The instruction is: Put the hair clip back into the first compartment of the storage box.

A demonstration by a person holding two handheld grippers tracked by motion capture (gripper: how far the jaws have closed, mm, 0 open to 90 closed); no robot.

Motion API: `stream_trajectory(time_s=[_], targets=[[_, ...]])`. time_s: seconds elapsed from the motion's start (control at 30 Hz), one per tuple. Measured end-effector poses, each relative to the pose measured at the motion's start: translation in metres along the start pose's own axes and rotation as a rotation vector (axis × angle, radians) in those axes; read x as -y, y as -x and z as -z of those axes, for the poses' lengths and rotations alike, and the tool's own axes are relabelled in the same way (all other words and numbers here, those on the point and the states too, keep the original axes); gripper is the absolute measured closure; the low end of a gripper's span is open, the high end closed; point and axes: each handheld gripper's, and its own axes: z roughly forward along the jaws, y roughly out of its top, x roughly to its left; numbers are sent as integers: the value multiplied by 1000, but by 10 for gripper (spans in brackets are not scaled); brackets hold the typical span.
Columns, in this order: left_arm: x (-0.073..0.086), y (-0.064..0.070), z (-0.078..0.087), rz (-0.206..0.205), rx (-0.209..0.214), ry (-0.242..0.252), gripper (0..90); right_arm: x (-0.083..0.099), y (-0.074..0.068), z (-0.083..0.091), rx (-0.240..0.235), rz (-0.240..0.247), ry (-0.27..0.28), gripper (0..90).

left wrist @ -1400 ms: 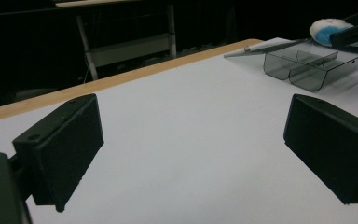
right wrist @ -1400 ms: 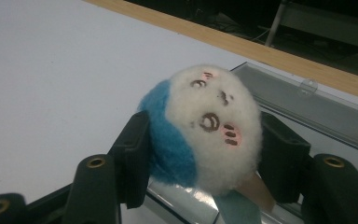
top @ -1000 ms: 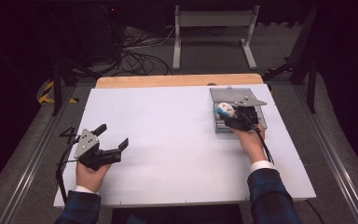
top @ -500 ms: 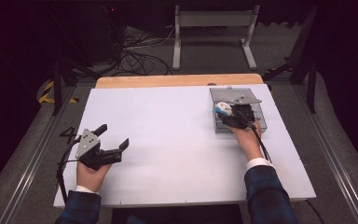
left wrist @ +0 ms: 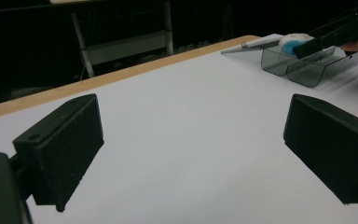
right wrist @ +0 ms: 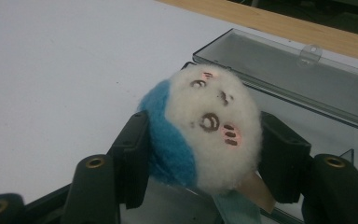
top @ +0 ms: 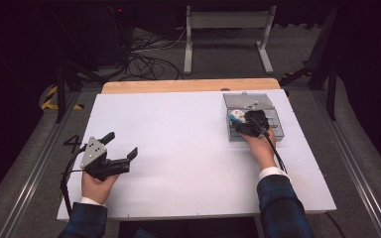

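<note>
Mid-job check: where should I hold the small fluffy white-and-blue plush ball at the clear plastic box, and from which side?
Grip the plush ball across its round middle, one jaw on the blue side, one on the white, as the right gripper does now. Come from the person's side of the clear plastic box: its open lid lies on the far side.

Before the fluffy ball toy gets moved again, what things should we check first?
1. Plush toy sits between the right gripper jaws, which press it on both sides: ok.
2. Toy is over the clear plastic case: ok in the high view, though whether it rests inside or is lifted: cannot tell.
3. Case lid is open and lying flat behind the toy: ok.
4. Tag under the toy is free of the jaws: cannot tell.
5. Left gripper is open, holding nothing, far from the case: ok.
6. White table between the two grippers has bare room: ok.
</note>
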Motion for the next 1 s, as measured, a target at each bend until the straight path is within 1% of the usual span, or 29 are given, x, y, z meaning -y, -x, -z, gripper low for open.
stream_trajectory(time_s=[0.3,0.33,0.43,0.53,0.67,0.8,1.0], targets=[[0,0,-1,1,0,0,53,2,2,-6,19,-27,-13,428],[0,0,-1,1,0,0,53,2,2,-7,33,-30,-17,427],[0,0,-1,1,0,0,53,2,3,-8,34,-37,-20,427],[0,0,-1,0,0,-1,53,1,2,-12,38,-27,-38,427],[0,0,0,0,0,0,53,0,1,-14,49,-24,-42,425],[0,0,-1,0,0,-1,53,0,1,-16,55,-37,-41,424],[0,1,-1,-3,-3,-1,52,0,0,-18,74,-39,-49,414]])
